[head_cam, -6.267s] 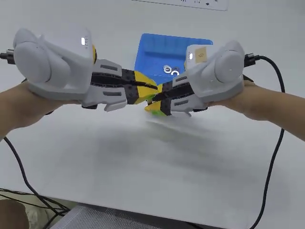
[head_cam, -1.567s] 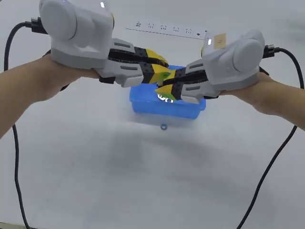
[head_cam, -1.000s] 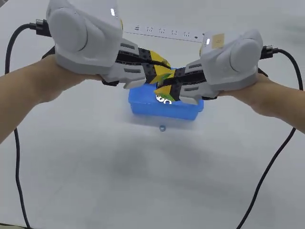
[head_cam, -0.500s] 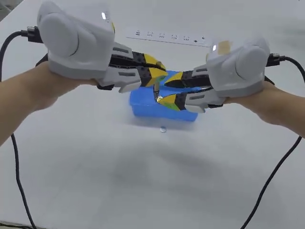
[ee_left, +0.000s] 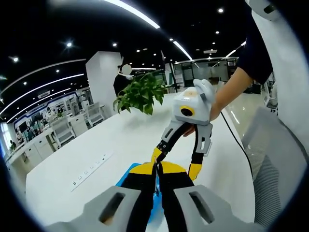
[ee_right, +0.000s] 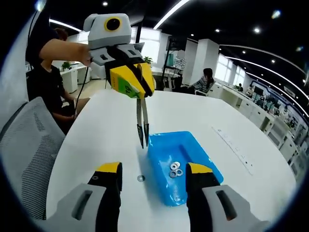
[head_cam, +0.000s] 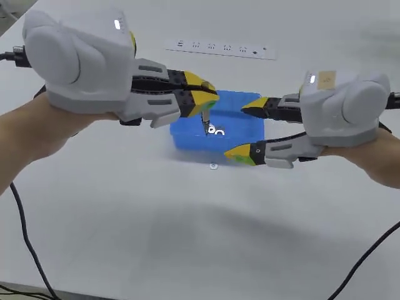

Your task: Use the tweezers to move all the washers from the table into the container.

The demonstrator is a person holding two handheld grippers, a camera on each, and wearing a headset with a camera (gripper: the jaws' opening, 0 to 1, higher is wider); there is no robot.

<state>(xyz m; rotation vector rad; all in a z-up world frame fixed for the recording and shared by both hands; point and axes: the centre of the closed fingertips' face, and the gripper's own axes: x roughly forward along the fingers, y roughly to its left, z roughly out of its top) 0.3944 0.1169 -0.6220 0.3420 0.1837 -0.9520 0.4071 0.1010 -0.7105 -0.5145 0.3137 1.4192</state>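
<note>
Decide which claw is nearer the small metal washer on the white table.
Right. The right claw, open, sits just beside the washer; the left claw hangs over the blue plastic container's edge, shut on metal tweezers.

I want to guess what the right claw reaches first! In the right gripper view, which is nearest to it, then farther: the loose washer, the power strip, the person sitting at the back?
1. Loose washer: on the table, in the gap of the open right claw.
2. Power strip: right side, past the blue container.
3. Seated person: far back, beyond the table.
</note>
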